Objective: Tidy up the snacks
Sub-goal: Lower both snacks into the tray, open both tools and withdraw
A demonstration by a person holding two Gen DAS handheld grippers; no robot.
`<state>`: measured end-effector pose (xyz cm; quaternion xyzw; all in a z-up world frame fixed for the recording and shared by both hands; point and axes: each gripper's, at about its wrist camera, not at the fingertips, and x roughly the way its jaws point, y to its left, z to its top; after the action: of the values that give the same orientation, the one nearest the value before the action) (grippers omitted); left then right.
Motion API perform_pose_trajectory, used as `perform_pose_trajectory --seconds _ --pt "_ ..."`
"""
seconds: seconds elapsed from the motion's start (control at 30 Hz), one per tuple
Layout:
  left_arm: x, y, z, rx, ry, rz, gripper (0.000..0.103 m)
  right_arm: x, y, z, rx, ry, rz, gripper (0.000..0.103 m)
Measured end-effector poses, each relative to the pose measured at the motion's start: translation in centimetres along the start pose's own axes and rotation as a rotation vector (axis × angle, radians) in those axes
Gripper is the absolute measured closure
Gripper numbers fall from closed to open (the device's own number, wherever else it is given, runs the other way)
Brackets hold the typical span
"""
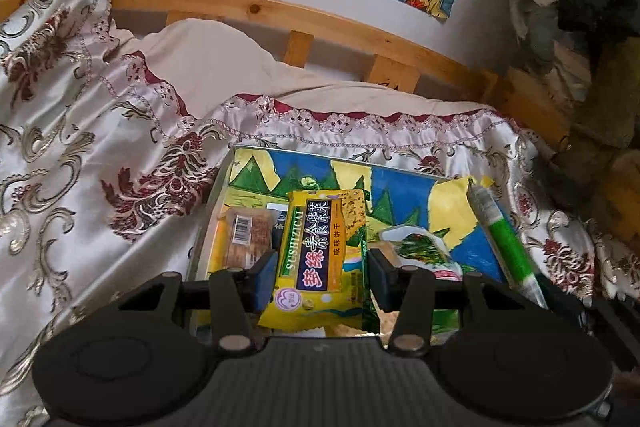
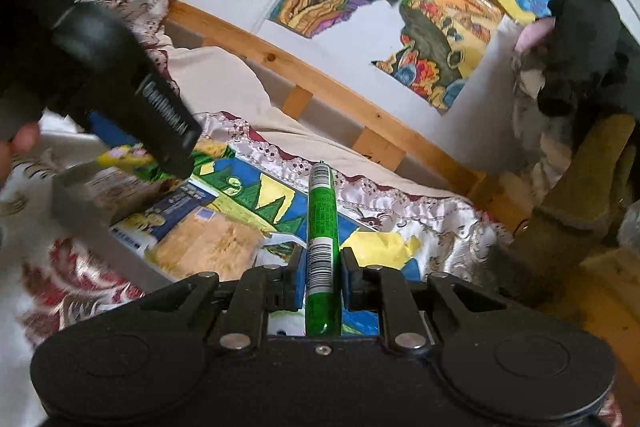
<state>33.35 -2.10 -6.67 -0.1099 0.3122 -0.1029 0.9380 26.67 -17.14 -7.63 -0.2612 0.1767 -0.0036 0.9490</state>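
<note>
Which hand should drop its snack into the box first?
Left, probably: the left gripper holds its yellow cracker packet directly over the shallow picture-lined box; the right gripper's green tube hangs nearer its edge.

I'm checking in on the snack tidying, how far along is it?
Done: a clear-wrapped biscuit pack and a blue-and-yellow packet already lie in the tray lined with a painted picture. In hand: the left gripper holds a yellow cracker packet, and the right gripper a green stick-shaped snack. Left: setting both down.
</note>
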Motion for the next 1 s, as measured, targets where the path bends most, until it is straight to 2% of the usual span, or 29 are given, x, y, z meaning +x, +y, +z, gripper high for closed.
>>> perform_pose_trajectory --seconds 0.2,0.47,0.73,1.0 --pt "2.5 1.0 0.1 -0.012 0.028 0.000 0.051 3.5 -0.5 -0.1 0.127 0.062 0.052 0.085" --pt "3.8 0.2 -0.5 0.053 0.043 0.019 0.051 5.9 0.3 -1.2 0.166 0.120 0.094 0.085" --pt "4.1 -0.7 -1.1 0.106 0.048 0.052 0.051 6.2 0.3 -1.5 0.179 0.128 0.110 0.084" --pt "3.0 -0.4 -0.5 0.040 0.057 0.031 0.038 4.8 -1.3 -1.0 0.251 0.095 0.110 0.059"
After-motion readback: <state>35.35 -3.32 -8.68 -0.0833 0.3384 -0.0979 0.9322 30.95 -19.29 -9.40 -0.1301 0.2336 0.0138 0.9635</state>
